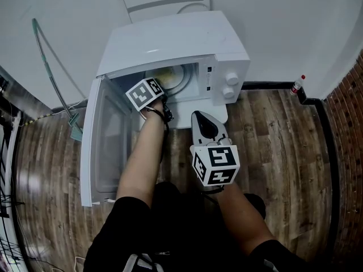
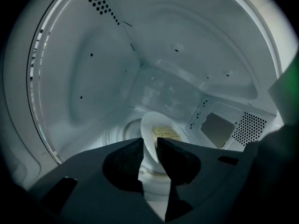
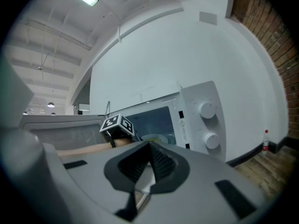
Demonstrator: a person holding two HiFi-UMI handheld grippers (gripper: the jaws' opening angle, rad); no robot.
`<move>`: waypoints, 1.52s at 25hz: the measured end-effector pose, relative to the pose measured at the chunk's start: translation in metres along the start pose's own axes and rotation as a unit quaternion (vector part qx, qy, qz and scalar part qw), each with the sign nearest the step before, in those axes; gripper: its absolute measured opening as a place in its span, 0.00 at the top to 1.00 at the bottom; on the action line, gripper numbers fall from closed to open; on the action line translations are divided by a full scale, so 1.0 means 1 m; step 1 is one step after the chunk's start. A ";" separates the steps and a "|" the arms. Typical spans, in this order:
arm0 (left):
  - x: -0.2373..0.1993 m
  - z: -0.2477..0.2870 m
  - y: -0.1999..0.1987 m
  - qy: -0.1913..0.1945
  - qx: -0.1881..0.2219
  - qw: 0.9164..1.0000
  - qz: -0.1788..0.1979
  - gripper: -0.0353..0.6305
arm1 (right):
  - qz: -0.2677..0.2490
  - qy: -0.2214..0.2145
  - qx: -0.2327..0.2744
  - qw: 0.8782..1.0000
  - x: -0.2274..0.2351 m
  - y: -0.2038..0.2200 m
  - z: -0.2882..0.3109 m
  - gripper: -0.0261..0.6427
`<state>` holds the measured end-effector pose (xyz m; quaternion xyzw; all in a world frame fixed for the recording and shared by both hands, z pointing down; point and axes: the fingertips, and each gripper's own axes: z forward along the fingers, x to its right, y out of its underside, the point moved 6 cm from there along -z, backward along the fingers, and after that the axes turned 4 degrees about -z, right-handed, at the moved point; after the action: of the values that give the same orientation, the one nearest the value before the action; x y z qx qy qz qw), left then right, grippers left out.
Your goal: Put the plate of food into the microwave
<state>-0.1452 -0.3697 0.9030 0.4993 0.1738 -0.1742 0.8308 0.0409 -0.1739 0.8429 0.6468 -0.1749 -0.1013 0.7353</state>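
A white microwave (image 1: 176,38) stands on the wooden floor with its door (image 1: 105,143) swung open to the left. My left gripper (image 1: 161,85) reaches into the cavity. In the left gripper view it (image 2: 149,148) is shut on the rim of a white plate (image 2: 159,129) with yellow food on it, held just above the turntable (image 2: 119,134). The plate (image 1: 177,77) shows through the opening in the head view. My right gripper (image 1: 199,115) hangs in front of the microwave, shut (image 3: 150,143) and holding nothing.
Two control knobs (image 3: 205,109) sit on the microwave's right panel. A small bottle (image 1: 298,84) stands by the white wall at the right, beside a brick wall (image 1: 351,89). A green cord (image 1: 51,67) and cables (image 1: 7,152) lie at the left.
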 end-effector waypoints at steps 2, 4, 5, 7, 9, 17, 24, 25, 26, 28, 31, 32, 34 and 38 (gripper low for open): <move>0.000 0.002 -0.001 -0.014 0.003 0.999 0.031 0.82 | 0.000 0.000 0.000 1.000 -0.001 0.000 0.000 0.94; -0.001 0.004 -0.001 -0.032 0.008 0.997 0.067 0.80 | 0.001 0.001 0.000 1.000 -0.002 0.000 0.000 0.94; -0.002 0.005 -0.001 -0.039 0.009 0.996 0.082 0.80 | 0.002 0.001 0.000 1.000 -0.003 0.000 0.000 0.94; -0.003 0.005 -0.001 -0.050 0.010 0.994 0.099 0.81 | 0.004 0.001 0.000 1.000 -0.002 0.000 0.000 0.94; -0.004 0.004 -0.002 -0.056 0.014 0.993 0.102 0.83 | 0.006 0.002 0.002 1.000 -0.001 -0.001 0.000 0.94; 0.013 -0.043 0.002 -0.008 0.084 0.985 0.150 0.95 | 0.007 0.013 0.011 1.000 0.007 -0.006 0.003 0.94; 0.043 -0.122 0.042 0.126 0.116 0.972 0.160 0.95 | 0.021 0.023 0.013 0.999 0.020 -0.005 0.007 0.94; 0.047 -0.132 0.049 0.137 0.116 0.970 0.165 0.95 | 0.024 0.023 0.012 0.999 0.022 -0.003 0.009 0.94; 0.050 -0.143 0.056 0.146 0.115 0.967 0.172 0.95 | 0.026 0.022 0.010 0.999 0.022 -0.001 0.011 0.94; 0.058 -0.161 0.068 0.159 0.116 0.962 0.189 0.95 | 0.027 0.017 0.007 0.999 0.023 0.004 0.013 0.94; 0.064 -0.171 0.073 0.165 0.117 0.959 0.201 0.95 | 0.033 -0.001 0.029 0.999 0.022 0.004 0.018 0.94; 0.065 -0.171 0.071 0.165 0.115 0.960 0.194 0.95 | 0.030 -0.008 0.037 0.999 0.022 0.003 0.020 0.94; 0.067 -0.176 0.063 0.158 0.105 0.965 0.180 0.95 | 0.014 -0.021 0.040 0.999 0.021 0.004 0.021 0.94; 0.094 -0.212 0.027 0.153 0.060 0.973 0.165 0.95 | 0.050 -0.032 -0.003 0.998 0.017 -0.015 0.015 0.94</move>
<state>-0.0742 -0.1798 0.7871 0.5905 0.2038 0.0335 0.7801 0.0519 -0.1964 0.8313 0.6317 -0.2307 -0.0854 0.7352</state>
